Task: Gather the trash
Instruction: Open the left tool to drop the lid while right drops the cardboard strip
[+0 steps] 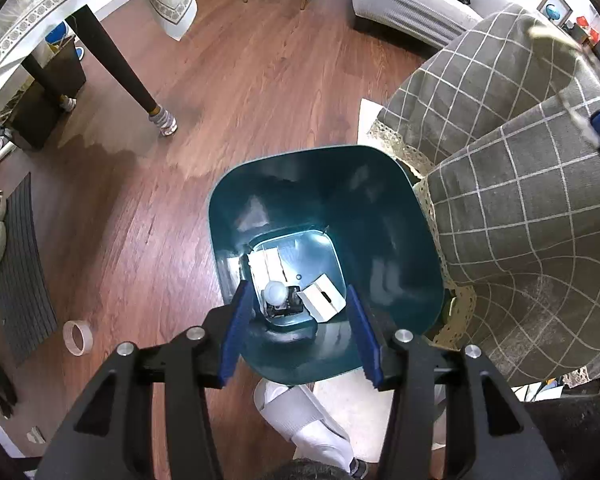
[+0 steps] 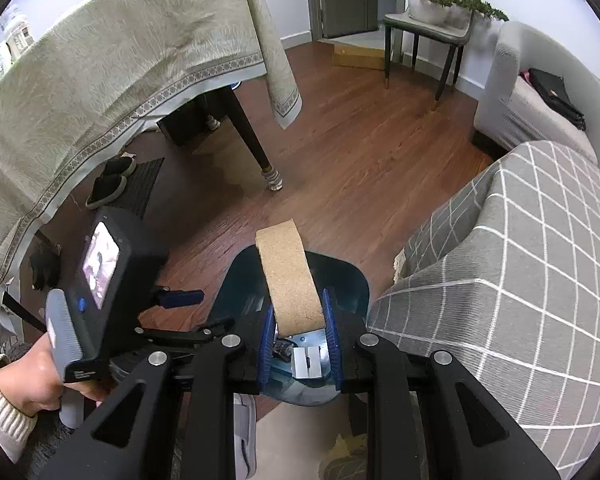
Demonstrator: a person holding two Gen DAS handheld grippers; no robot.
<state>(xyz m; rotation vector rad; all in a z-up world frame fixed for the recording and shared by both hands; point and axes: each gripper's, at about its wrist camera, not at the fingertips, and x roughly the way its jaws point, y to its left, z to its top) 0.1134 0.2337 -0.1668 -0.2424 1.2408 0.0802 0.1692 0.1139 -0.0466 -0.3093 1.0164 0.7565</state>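
Our left gripper [image 1: 298, 330] gapes empty over the bin [image 1: 400, 216]; our right gripper [image 2: 300, 344] clamps a cork strip [image 2: 290, 276] — checked cloth [image 2: 500, 280] crowds rightward.

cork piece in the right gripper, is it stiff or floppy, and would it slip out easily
The cork piece probably is fairly stiff: it stands out past the right gripper over the bin with only a gentle curve. Its grainy surface likely grips the pads well. It looks light.

Both wrist views look steeply down, close over shared teal bin [image 1: 324, 240].
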